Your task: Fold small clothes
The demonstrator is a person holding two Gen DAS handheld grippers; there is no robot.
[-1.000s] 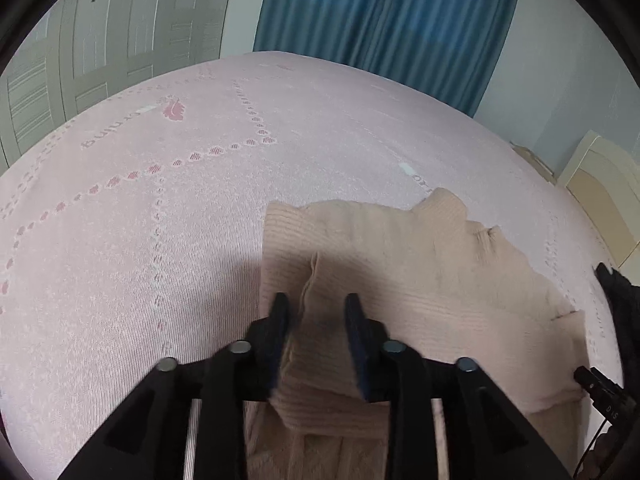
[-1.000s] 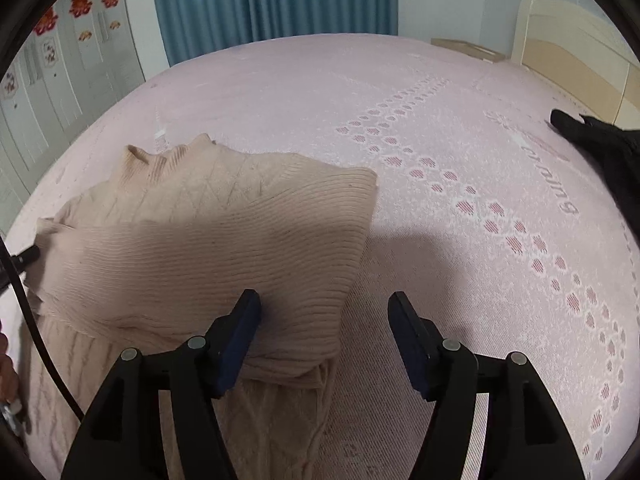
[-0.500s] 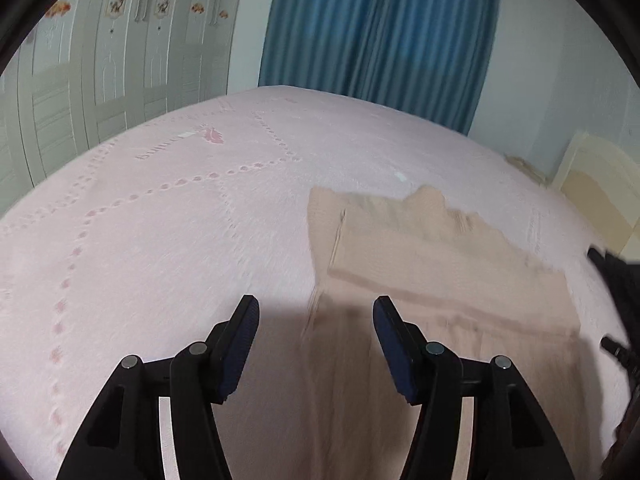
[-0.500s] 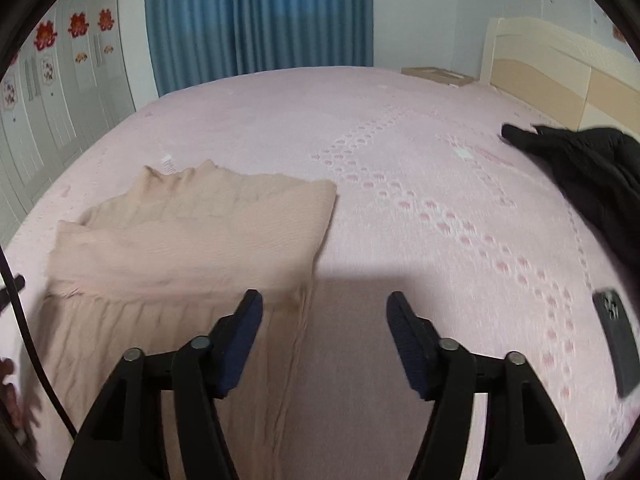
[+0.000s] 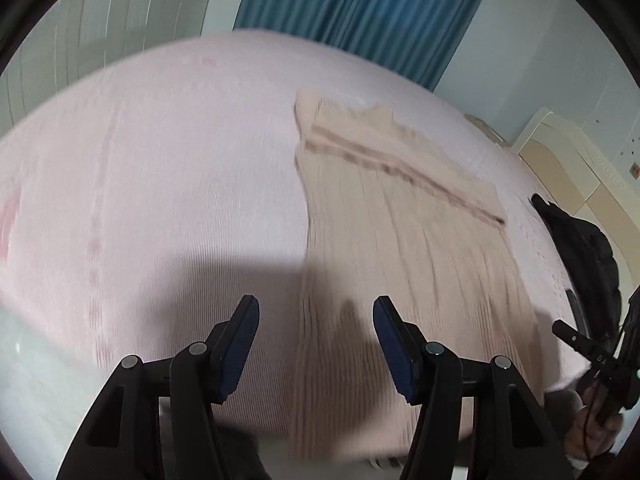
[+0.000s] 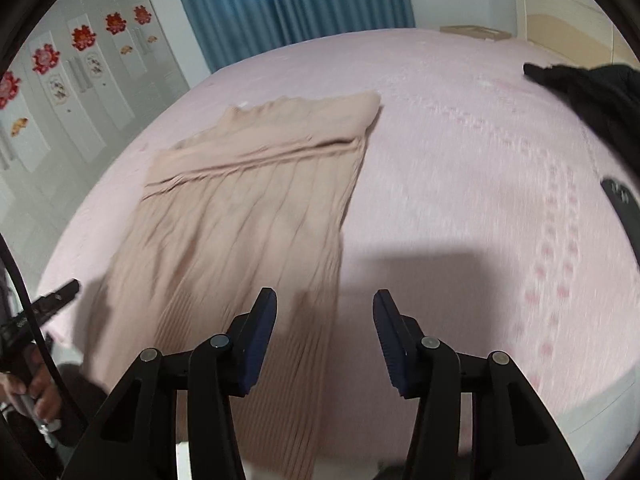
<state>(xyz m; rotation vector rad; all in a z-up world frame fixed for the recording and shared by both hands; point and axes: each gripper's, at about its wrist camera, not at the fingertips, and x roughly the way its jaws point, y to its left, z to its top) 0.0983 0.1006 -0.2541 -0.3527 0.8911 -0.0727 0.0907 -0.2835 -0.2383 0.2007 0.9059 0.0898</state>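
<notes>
While both grippers hang over the near end of the beige knit sweater [image 5: 400, 216], neither one holds it.

Left gripper [image 5: 316, 334] stands about half open with nothing clamped; the sweater's left edge lies below its gap, bare pink bedspread [image 5: 160, 168] spreading wide to its left. Right gripper [image 6: 325, 330] is closing, its pads clear of cloth, over the sweater's right edge, with open bedspread, a dark phone [image 6: 626, 208] and black garment [image 6: 592, 92] to its right.

Black hand-held gripper [image 5: 316, 344], blue pads [image 5: 240, 348], silver screws.
</notes>
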